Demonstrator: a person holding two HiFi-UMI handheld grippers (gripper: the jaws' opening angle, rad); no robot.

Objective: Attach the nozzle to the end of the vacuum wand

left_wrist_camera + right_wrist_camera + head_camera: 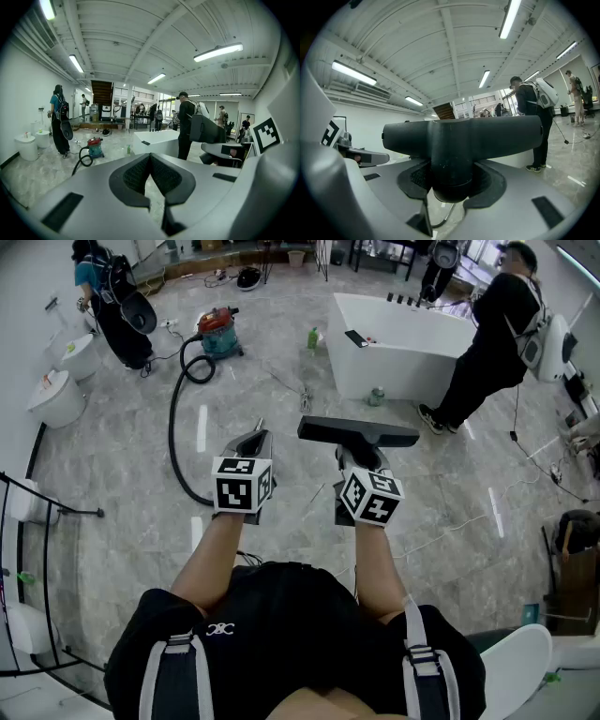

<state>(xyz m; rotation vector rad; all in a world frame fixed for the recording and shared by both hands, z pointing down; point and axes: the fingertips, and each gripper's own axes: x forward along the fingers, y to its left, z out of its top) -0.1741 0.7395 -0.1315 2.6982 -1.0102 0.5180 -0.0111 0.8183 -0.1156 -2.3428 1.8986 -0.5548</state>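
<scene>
Nozzle (pixel 358 432), black and T-shaped, at centre of the head view, its neck clamped in the right tongs (pixel 362 460), crossbar held level above the floor (pixel 122 549). Just left of it the left tongs (pixel 254 439), jaws together, nothing between. Red vacuum (pixel 217 332) on the floor at upper left, its hose (pixel 172 427) curving down toward the left tongs

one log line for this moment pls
left gripper: shut, empty | right gripper: shut on nozzle neck | attach: not done | hose: on floor
</scene>
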